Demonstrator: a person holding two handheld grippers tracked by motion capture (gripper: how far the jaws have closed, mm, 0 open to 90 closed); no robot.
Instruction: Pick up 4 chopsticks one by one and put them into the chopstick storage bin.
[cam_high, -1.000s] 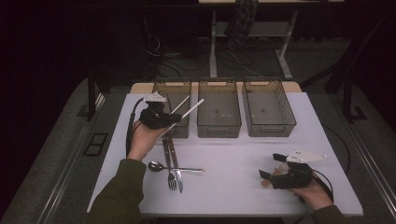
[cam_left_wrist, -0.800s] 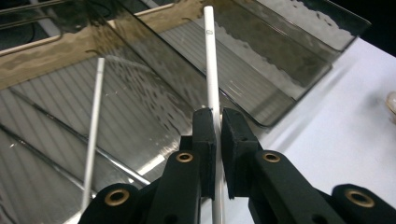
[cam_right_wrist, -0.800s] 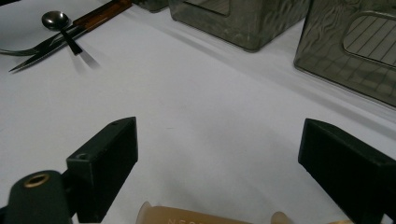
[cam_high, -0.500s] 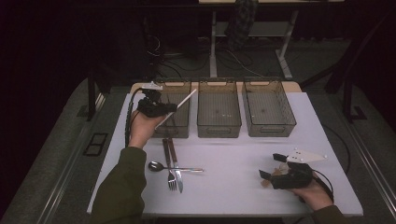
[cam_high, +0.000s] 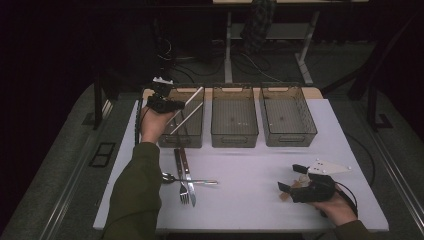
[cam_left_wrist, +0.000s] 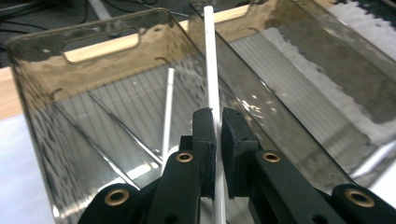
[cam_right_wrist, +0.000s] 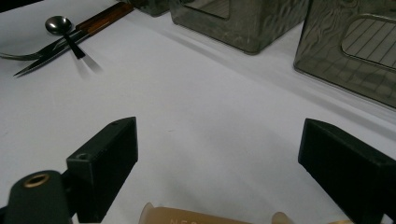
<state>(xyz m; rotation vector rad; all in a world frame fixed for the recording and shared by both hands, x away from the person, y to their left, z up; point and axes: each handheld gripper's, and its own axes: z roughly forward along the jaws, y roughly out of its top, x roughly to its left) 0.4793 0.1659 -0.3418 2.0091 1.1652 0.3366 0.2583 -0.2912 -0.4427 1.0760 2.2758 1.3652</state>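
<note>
I have the left gripper (cam_high: 172, 105) clamped tight on a white chopstick (cam_left_wrist: 211, 70), held above the leftmost bin (cam_left_wrist: 42, 107). A second white stick (cam_left_wrist: 167, 109) lies inside it. The held stick's lower end runs out of the bottom of the left gripper view — I can't see where it stops. My right gripper (cam_right_wrist: 219, 154) rests near the table's (cam_high: 250, 170) front-right corner, jaws spread wide, nothing between them. A tan part sits at the frame's bottom edge, cut off — I can't identify it.
</note>
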